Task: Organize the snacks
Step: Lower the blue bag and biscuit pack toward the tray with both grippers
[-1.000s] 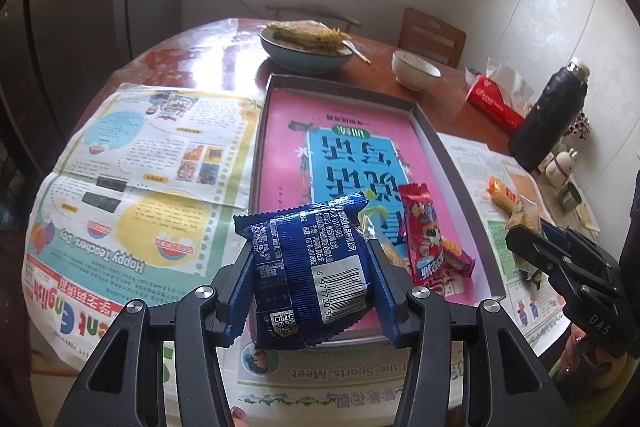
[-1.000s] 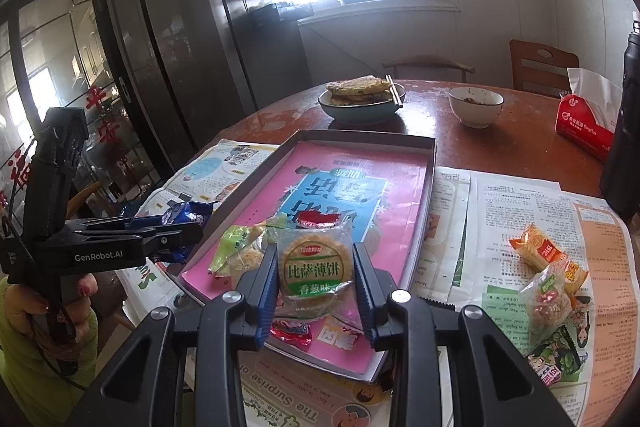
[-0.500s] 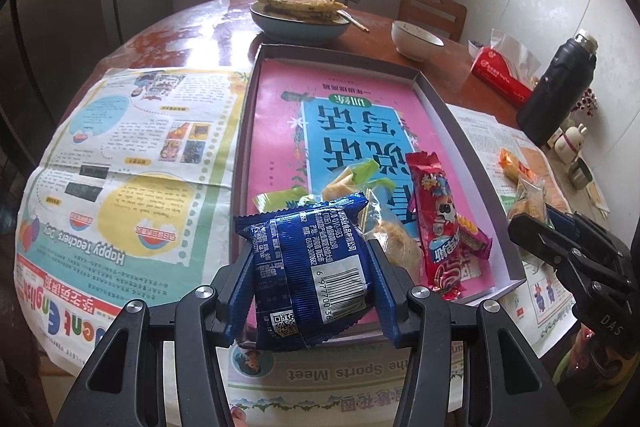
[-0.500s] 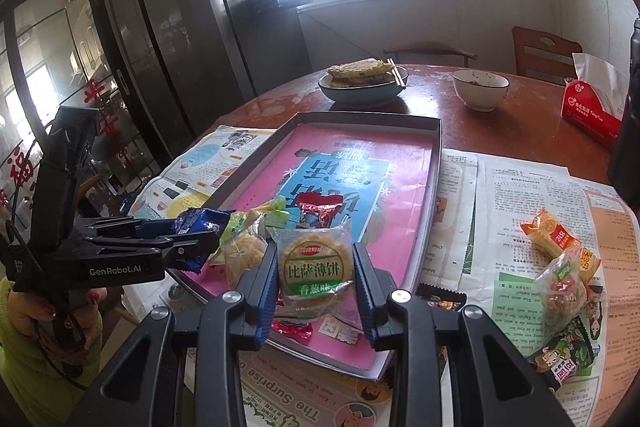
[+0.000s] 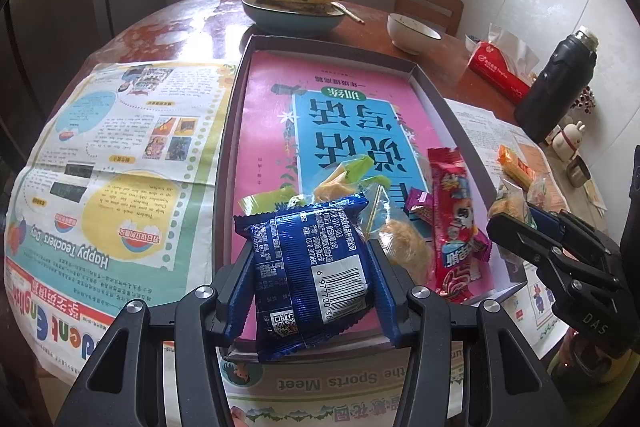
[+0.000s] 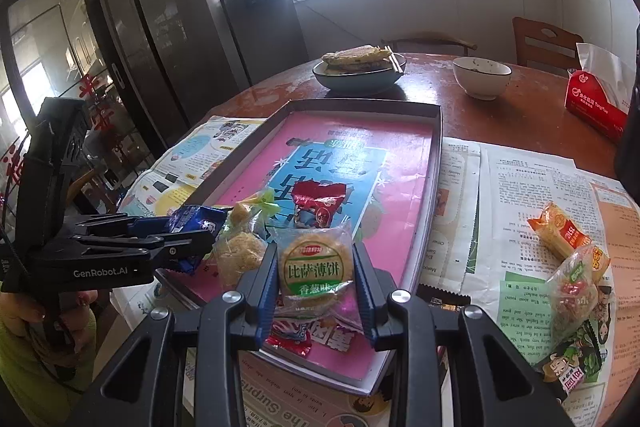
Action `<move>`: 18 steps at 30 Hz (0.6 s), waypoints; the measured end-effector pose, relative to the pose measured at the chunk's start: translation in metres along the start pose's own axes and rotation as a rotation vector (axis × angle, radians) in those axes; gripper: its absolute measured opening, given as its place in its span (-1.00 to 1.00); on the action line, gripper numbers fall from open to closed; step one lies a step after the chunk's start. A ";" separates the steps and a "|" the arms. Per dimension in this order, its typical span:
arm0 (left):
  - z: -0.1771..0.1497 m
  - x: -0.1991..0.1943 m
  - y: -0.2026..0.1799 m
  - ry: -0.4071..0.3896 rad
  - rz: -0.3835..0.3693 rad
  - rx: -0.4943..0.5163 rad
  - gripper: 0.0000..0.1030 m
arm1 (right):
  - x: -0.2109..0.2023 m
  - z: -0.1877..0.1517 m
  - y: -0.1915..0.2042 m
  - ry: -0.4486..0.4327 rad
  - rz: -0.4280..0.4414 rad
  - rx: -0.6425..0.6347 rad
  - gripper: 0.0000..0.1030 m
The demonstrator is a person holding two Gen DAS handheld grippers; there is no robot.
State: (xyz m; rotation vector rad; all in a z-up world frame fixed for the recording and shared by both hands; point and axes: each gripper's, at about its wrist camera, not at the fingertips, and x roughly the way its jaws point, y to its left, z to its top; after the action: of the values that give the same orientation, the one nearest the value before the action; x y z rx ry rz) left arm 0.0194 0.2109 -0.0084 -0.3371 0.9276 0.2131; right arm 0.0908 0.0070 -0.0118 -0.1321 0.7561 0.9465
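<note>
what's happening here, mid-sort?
A person is sorting snacks into a shallow tray on the table, a gripper in each hand. The left gripper is shut on a blue snack packet, the right gripper on a round cracker pack; both are held over the tray's near end. A red snack bar and some small wrapped snacks already lie in the tray. More packets wait on the newspaper to its right.

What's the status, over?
Left gripper shut on blue packet. Right gripper shut on cracker pack. Both over tray, near end crowded with snacks.
</note>
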 end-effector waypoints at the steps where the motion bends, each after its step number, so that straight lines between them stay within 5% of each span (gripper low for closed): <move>1: 0.000 0.001 0.001 0.003 0.002 -0.001 0.04 | 0.001 0.000 0.000 0.002 -0.004 -0.001 -0.32; 18: -0.002 0.007 0.002 0.018 0.003 -0.006 0.04 | 0.009 -0.013 -0.008 0.023 -0.028 0.043 -0.32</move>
State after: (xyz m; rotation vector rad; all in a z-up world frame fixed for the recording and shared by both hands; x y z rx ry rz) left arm 0.0216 0.2122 -0.0151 -0.3442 0.9456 0.2160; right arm 0.0929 0.0032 -0.0290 -0.1162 0.7937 0.9031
